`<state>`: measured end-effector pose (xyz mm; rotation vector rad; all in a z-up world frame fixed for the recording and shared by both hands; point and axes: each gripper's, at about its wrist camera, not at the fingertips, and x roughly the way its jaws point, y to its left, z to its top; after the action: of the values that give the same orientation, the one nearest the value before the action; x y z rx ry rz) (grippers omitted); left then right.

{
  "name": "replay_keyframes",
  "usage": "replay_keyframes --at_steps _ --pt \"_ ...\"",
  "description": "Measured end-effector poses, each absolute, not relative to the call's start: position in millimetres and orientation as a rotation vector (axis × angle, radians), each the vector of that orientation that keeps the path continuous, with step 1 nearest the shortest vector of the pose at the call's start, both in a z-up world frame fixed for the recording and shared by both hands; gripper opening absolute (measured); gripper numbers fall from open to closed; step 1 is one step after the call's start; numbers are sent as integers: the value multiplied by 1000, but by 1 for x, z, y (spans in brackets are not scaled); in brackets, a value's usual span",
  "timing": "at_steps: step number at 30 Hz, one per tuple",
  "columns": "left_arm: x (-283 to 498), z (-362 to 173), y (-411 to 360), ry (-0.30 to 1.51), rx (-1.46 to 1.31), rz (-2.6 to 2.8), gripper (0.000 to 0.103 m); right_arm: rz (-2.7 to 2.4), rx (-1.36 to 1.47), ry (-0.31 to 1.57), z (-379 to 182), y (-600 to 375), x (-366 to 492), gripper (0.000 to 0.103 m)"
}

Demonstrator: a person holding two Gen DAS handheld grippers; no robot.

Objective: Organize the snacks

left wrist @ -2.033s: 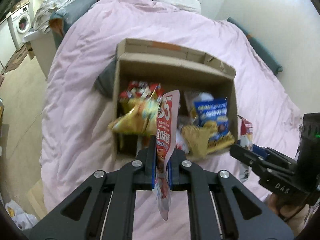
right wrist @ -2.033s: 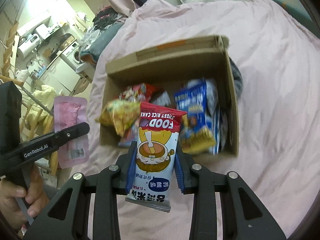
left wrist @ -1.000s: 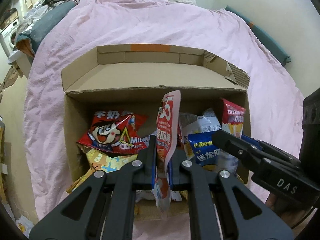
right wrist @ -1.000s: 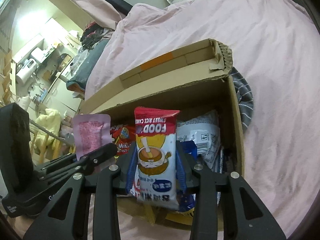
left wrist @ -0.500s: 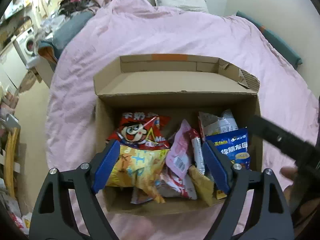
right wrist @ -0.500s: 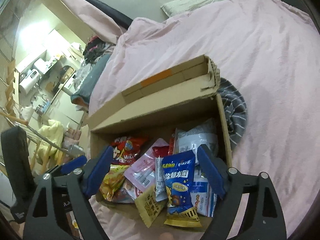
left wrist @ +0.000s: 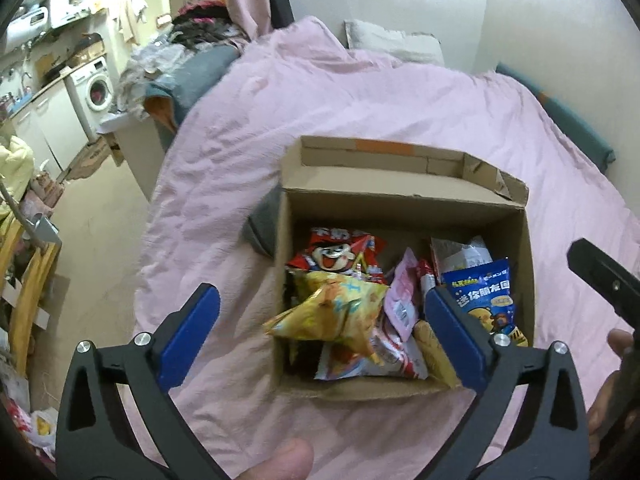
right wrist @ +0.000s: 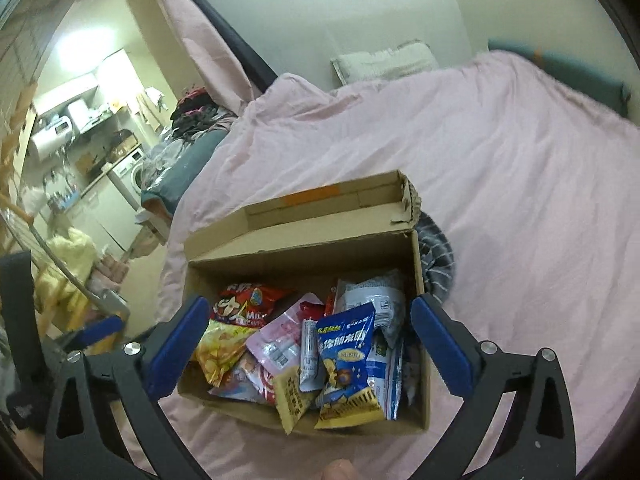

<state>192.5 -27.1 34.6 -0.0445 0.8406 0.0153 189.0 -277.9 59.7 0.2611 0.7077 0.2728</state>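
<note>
A: Left wrist view: your left gripper [left wrist: 320,330] has just been opening and now stands spread wide, nothing between the pads. What lies ahead?

B: From nine o'clock to three: floor, pink duvet [left wrist: 248,120], then the box [left wrist: 404,196] at about one o'clock, lid flap back. Inside, a yellow bag [left wrist: 332,316], a red bag [left wrist: 336,252] behind it, a pink pouch [left wrist: 402,296], and a blue bag [left wrist: 486,296] at the right wall.

A: And your right gripper [right wrist: 308,344]?

B: Also just opened, spread wide and empty, with the box at twelve o'clock, packets piled loosely within. A grey striped cloth [right wrist: 438,264] lies against the box at two o'clock.
</note>
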Motion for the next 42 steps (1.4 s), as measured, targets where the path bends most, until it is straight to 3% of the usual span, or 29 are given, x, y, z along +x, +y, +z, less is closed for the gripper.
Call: replay_keyframes --at_steps 9,17,26,42 --pt "141 36 -2 782 -20 29 103 205 123 661 78 -260 139 103" --pt "98 31 13 770 -67 26 103 193 98 687 59 -253 101 103" --pt "91 15 11 769 -25 34 103 200 127 727 23 -251 93 103" --pt "92 12 2 770 -53 -7 103 176 89 760 12 -242 104 103"
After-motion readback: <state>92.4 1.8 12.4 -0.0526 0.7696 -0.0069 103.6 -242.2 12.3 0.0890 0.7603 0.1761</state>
